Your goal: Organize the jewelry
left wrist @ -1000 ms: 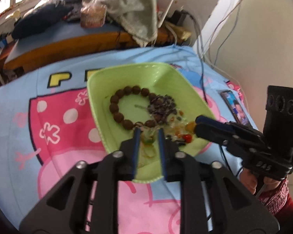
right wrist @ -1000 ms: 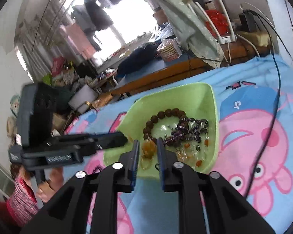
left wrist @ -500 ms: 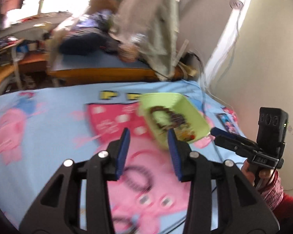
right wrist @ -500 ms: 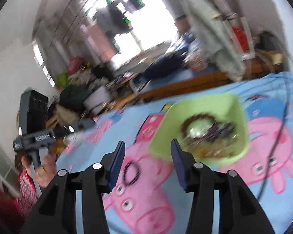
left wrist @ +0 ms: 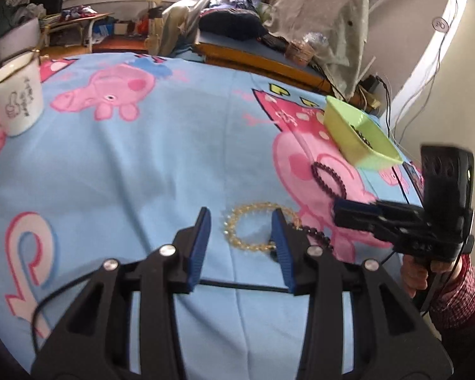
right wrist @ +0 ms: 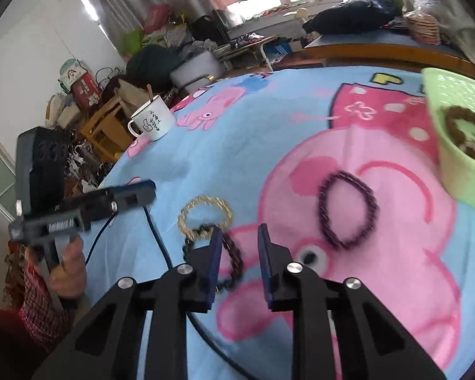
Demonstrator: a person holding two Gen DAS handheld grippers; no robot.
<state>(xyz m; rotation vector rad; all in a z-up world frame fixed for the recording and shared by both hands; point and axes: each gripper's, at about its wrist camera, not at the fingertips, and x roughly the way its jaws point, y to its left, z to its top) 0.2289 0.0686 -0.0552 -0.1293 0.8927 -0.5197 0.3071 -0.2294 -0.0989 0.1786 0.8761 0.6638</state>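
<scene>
A yellow bead bracelet [left wrist: 237, 221] lies on the blue cartoon cloth, right between the open fingers of my left gripper [left wrist: 241, 231]; it also shows in the right wrist view [right wrist: 205, 212]. A dark purple bracelet [left wrist: 329, 179] [right wrist: 348, 209] lies nearer the green tray [left wrist: 348, 145] [right wrist: 443, 104], which holds a brown bead bracelet [right wrist: 459, 123] and other beads. A dark bead strand [right wrist: 231, 259] lies between the open fingers of my right gripper [right wrist: 237, 253]. Both grippers are empty.
A white mug [left wrist: 15, 101] [right wrist: 152, 120] stands at the far left of the cloth. A black cable [right wrist: 155, 237] runs across the near edge. A phone [left wrist: 411, 174] lies beside the tray. Cluttered furniture stands behind the table.
Both grippers opened, left the green tray and pulled back and left to the loose bracelets on the cloth. Beads they held over the tray are no longer in the jaws.
</scene>
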